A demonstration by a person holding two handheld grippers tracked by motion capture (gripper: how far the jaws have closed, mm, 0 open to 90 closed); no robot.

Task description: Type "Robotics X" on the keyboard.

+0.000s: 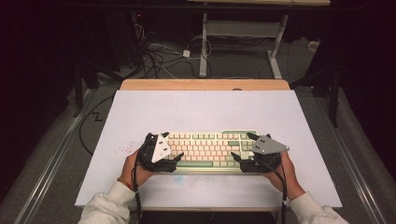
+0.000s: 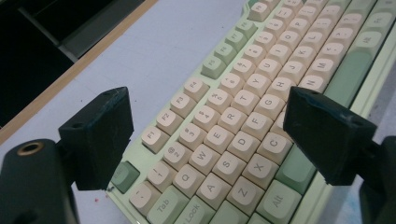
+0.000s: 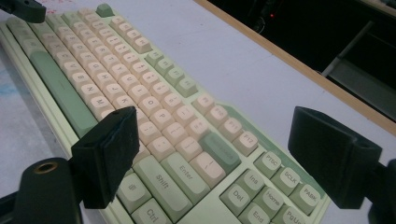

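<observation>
Keyboard [image 1: 208, 150] flat near front edge of table [image 1: 201, 107], centred. Left gripper [image 1: 172, 161] at keyboard's left end, jaws spread wide, straddling it. Right gripper [image 1: 239, 150] at right end, jaws likewise apart, gripping nothing.

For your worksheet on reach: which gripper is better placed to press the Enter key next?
Right. The right gripper, jaws open, hovers over the Enter key end of the green-and-cream keyboard; the left gripper sits at its opposite end.

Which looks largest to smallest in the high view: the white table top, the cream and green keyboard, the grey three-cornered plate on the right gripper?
1. White table top, by far the largest.
2. Cream and green keyboard.
3. Grey three-cornered plate on the right gripper, though it sits nearer the camera.
</observation>
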